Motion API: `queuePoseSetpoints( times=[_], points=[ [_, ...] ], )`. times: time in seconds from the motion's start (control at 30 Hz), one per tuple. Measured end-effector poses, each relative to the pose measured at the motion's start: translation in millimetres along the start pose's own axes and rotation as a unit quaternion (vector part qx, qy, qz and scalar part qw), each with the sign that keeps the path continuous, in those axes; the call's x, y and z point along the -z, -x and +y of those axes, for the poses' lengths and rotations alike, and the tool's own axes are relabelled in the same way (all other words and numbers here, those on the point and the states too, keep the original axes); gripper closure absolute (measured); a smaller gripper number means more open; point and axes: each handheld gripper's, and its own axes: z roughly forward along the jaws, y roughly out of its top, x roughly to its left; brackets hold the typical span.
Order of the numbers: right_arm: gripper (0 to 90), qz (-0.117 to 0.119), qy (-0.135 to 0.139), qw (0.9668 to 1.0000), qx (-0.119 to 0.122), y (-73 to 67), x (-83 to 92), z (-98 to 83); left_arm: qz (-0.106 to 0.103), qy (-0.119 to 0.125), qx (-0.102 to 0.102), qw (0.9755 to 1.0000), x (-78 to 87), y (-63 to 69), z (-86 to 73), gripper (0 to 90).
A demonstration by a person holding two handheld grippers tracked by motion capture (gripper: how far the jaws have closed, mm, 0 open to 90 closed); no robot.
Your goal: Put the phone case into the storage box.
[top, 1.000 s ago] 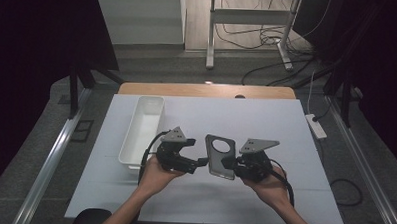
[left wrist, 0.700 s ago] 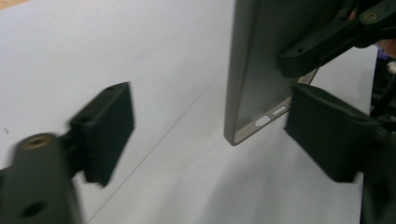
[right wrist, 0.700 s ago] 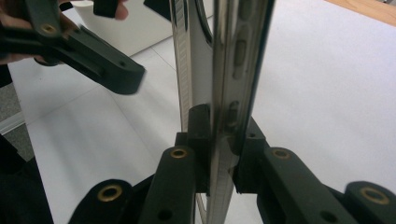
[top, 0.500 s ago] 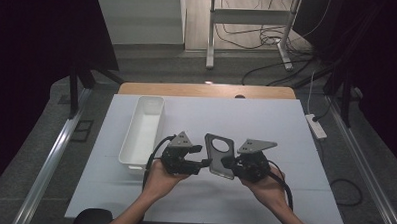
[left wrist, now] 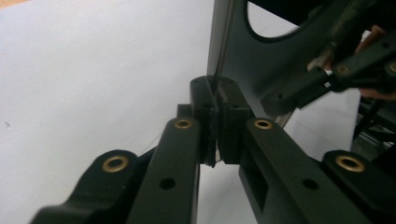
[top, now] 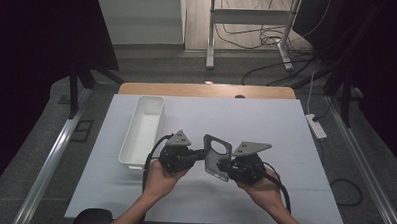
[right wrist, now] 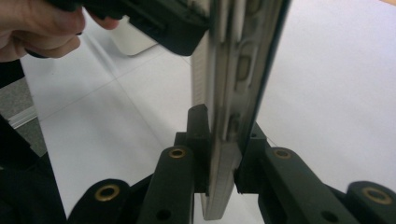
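A dark grey flat case (top: 216,156) with a round cutout is held on edge above the white table (top: 266,119). My left gripper (top: 201,153) is shut on its thin left edge, and my right gripper (top: 222,167) is shut on its lower right part. In the left gripper view the jaws (left wrist: 215,100) pinch the case's rim (left wrist: 261,60), with the other gripper's jaws (left wrist: 322,79) just beyond. The right gripper view shows its jaws (right wrist: 223,126) clamped on the layered edge of the case (right wrist: 233,70), and the other gripper (right wrist: 159,23) gripping higher up.
A long white bin (top: 143,127) stands left of my left hand, close to the left gripper's cable. A wooden strip (top: 207,90) borders the table's far edge. A power strip (top: 315,125) lies off the table's right side.
Both hands have shifted only slightly, with the case still gripped between the two grippers.
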Motion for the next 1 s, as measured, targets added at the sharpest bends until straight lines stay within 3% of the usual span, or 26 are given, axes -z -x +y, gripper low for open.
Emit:
queuePoseSetpoints(
  times=[0.17, 0.5, 0.73, 1.0],
  points=[
    [67.8, -0.010, -0.013, 0.9997, 0.018, -5.8, -5.2, 0.3, 0.006, -0.008, 0.008, 0.9999, -3.2, -0.6, -1.8, 89.0],
    [56.9, -0.004, -0.018, 0.9998, 0.009, -0.7, -0.7, -1.2, 0.038, -0.016, 0.029, 0.9987, -0.3, -10.3, -3.0, 89.0],
    [54.5, -0.008, -0.024, 0.9997, 0.007, 3.4, 1.5, -4.2, 0.055, -0.018, 0.036, 0.9977, 4.0, -17.4, -3.8, 89.0],
    [53.1, -0.019, -0.023, 0.9995, -0.007, 12.3, 9.1, -7.3, 0.059, -0.013, 0.047, 0.9971, 11.4, -26.4, -3.7, 89.0]
  ],
)
